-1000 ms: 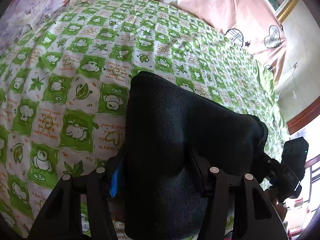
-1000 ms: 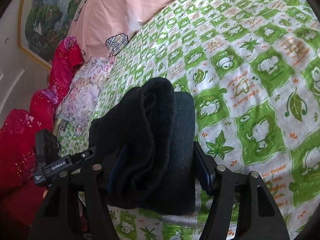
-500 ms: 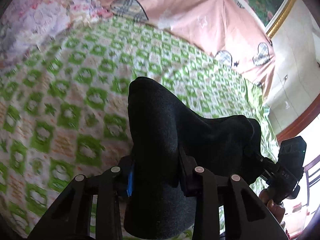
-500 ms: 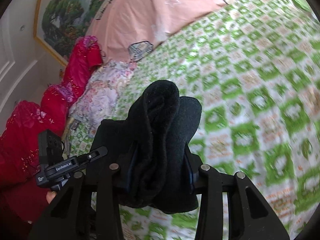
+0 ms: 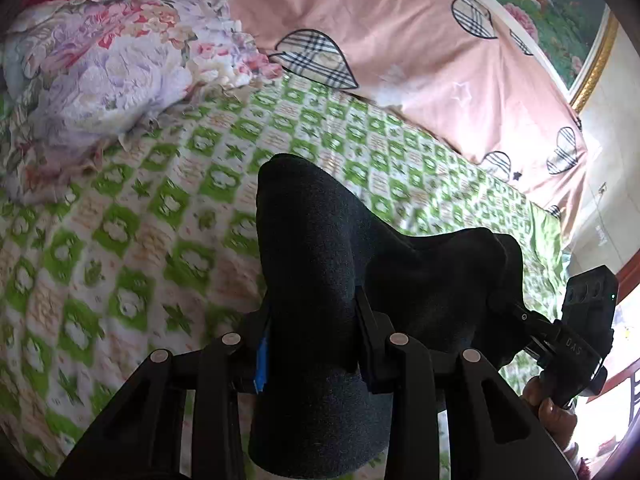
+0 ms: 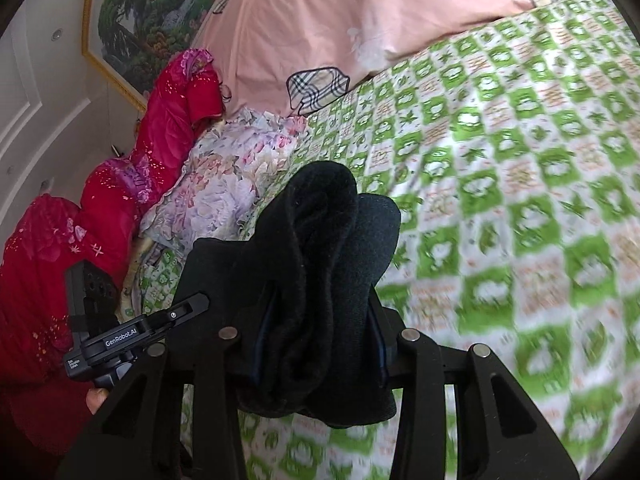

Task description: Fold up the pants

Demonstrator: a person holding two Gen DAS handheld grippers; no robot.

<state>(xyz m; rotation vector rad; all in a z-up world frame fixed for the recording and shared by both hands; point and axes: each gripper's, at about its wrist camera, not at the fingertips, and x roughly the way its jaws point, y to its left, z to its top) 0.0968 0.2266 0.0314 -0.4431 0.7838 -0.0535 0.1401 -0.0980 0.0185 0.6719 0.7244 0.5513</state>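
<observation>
Black fleece fills my two wrist feeds; the pants (image 5: pixel 320 280) hang bunched between both tools, lifted clear above the bed's green-and-white checked sheet (image 5: pixel 140 240); at the far left end of the bed I see a red quilt (image 6: pixel 120 184) heaped against the wall, with a floral pillow (image 6: pixel 224 184) just beside it on the sheet; my left gripper (image 5: pixel 312 320) has its fingers pressed in on a thick roll of the pants, cloth bulging up ahead of them and drooping below; from there the fabric runs rightwards as a sagging span to my right gripper (image 6: pixel 320 320), which pinches its own folded wad of the pants, several layers showing edge-on between its fingers; on the left wrist view the right tool's body shows at the lower right with the holder's fingers under it, and on the right wrist view the left tool shows at the lower left, marked GenRobot.AI; along the head edge of the bed lies a pink cover (image 5: pixel 420 40) with plaid hearts, overlapping the sheet; above it a gold-framed painting (image 6: pixel 152 12) hangs on the wall; the sheet is blurred on both feeds.
</observation>
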